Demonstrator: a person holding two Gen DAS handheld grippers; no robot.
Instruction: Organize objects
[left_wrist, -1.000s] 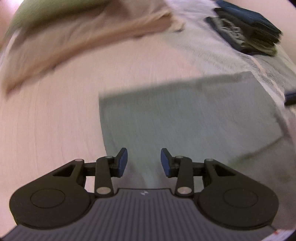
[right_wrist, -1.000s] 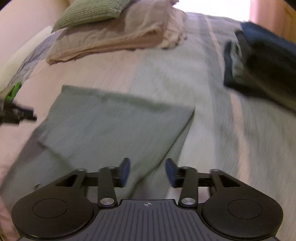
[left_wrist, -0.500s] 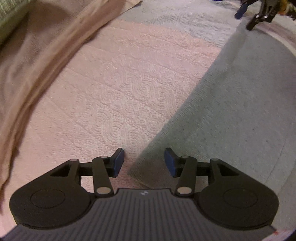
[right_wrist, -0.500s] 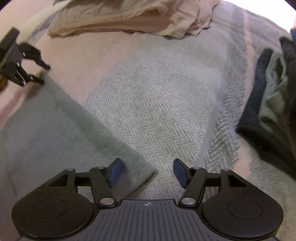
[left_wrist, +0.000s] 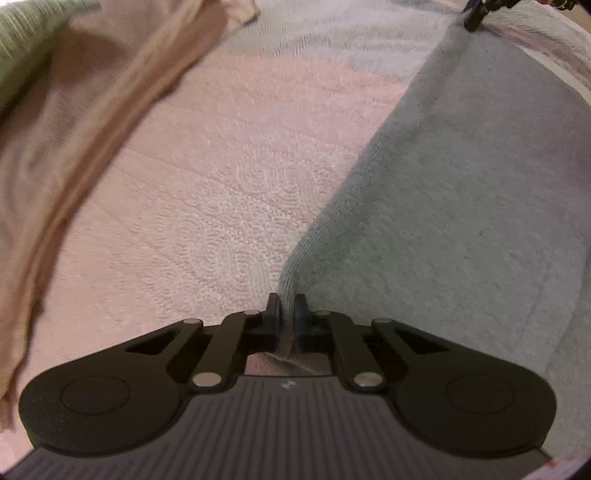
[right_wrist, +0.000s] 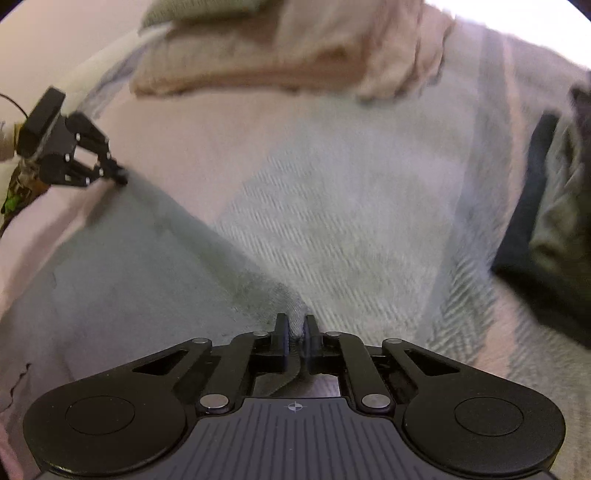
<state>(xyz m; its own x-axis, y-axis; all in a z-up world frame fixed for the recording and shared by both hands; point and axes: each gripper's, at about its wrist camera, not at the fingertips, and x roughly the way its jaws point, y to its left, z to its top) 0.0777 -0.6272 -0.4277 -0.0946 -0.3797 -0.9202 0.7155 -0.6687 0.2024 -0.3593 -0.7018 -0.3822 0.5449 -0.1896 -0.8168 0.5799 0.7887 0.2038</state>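
1. On the bed lies one grey-green towel (left_wrist: 461, 192), spread flat over the pink and grey bedspread (left_wrist: 221, 192); it appears in both wrist views.
2. Two grippers are counted. The left gripper (left_wrist: 286, 314) has its jaws pinched together on one corner of the towel, with cloth showing between the pads. The right gripper (right_wrist: 295, 332) has its jaws likewise closed on another corner of the same towel, a fold of cloth hanging behind the pads.
3. Each gripper appears in the other's view: the left at the left edge of the right wrist view, at the towel's far corner; the right only as a dark tip at the top edge of the left wrist view.
4. One beige cloth (right_wrist: 295, 55) lies bunched at the head of the bed, with one green ribbed cushion (left_wrist: 22, 44) beside or upon it; which cannot be told.
5. One pile of dark clothes (right_wrist: 554, 206) sits at the right edge, cut off by the frame and blurred; its items cannot be counted.
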